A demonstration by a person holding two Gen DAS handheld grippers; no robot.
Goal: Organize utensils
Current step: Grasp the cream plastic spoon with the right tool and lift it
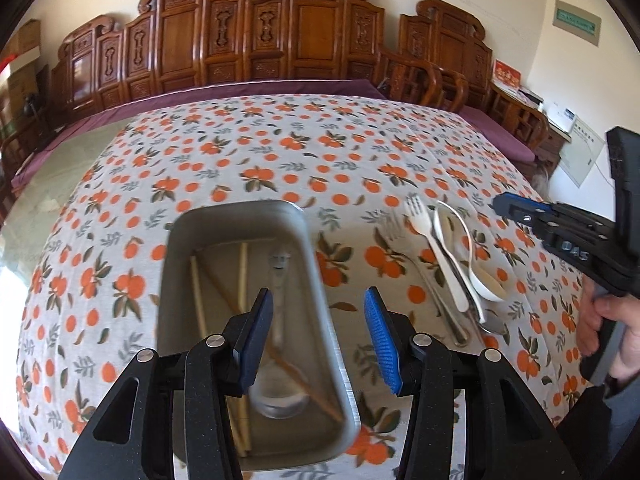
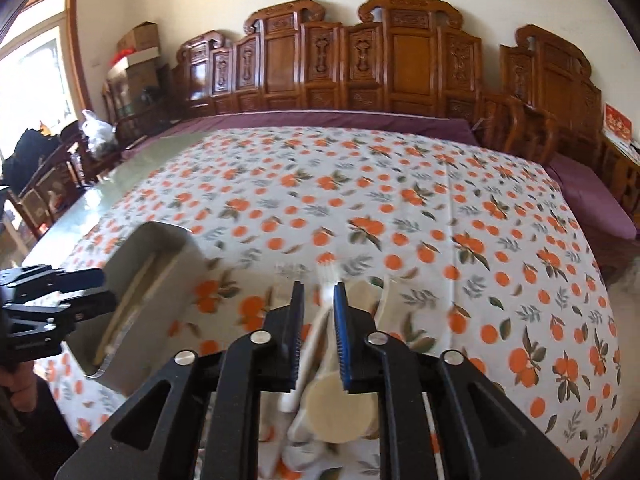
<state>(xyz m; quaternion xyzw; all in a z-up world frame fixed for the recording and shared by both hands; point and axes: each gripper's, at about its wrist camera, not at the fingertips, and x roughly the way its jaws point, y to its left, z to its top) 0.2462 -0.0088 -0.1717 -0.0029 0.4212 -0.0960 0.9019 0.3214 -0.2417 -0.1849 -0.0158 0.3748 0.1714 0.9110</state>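
Table [image 1: 280,152] covered by a white cloth [image 2: 400,208] printed with oranges and leaves, filling the middle of both views; a bare glossy strip of tabletop [image 2: 132,176] shows at the left edge. Behind, across the top of the frame: a carved wooden bench [image 1: 260,40] with a purple cushion [image 2: 340,120]. Cream wall above. Upper left of the right view: window [image 2: 32,60], stacked cardboard boxes [image 2: 138,52], white bag [image 2: 96,128]. Upper right of the left view: green sign [image 1: 578,22] on the wall, red card [image 1: 507,74] and papers below it. Grey metal tray [image 1: 240,216], lower centre of the left view, lies on the cloth and holds chopsticks [image 1: 242,268] and a clear spoon [image 1: 280,360]. Loose utensils lie in a heap on the cloth right of the tray: white fork [image 1: 430,240], white spoon [image 1: 472,256], metal pieces beneath them. Left gripper [image 1: 318,336], bottom centre of the left view, stands wide apart over the tray's right wall, holding nothing. Right gripper [image 2: 318,332], bottom centre of the right view, is narrowed to a slim gap around the white fork's handle [image 2: 316,344] above the heap; whether the pads press on it cannot be told, the frame being blurred.
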